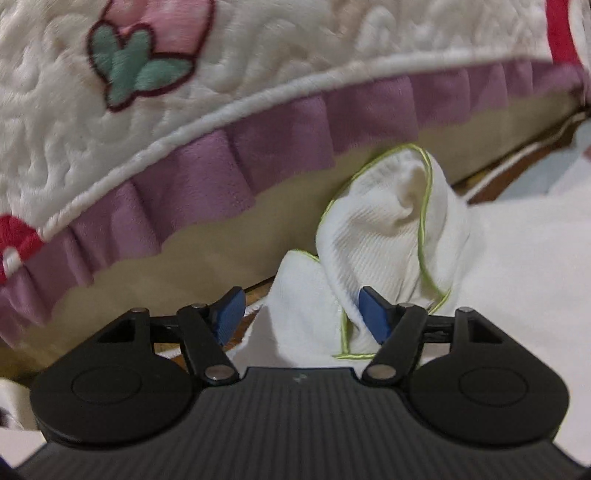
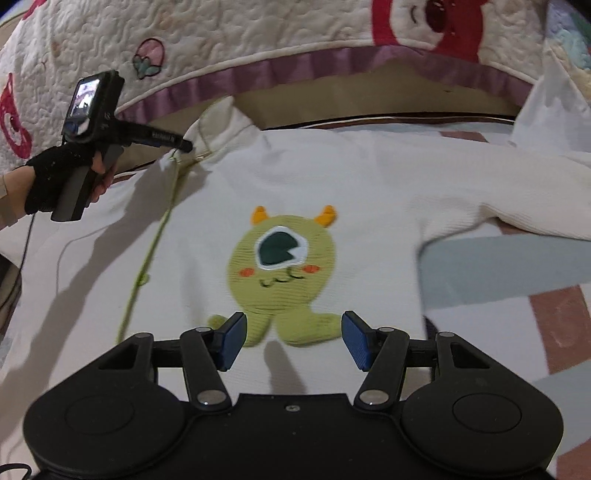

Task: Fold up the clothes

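a white sweater (image 2: 332, 177) with a green one-eyed monster patch (image 2: 280, 273) is seen spread flat, front up, on a patchwork bedcover (image 2: 554, 317), its far edge lying near a quilted white blanket (image 2: 258, 33) trimmed with a purple ruffle (image 1: 280, 129). one sleeve (image 2: 517, 206) is stretched out to the right side of the right wrist view. the collar (image 1: 388, 221), edged with lime-green piping, is bunched and raised at the upper left of the garment. the left gripper (image 1: 301, 317) is held by a hand in a black fingerless glove (image 2: 55, 177), and its tips are placed at the collar; its jaws are shown fairly wide, with collar fabric lying between the blue pads (image 1: 373, 314), and the right pad is seen against the cloth while the left pad is clear of it, so no clamping is shown. the right gripper (image 2: 293, 339) is held above the lower part of the monster patch, its jaws wide and nothing gripped between them.
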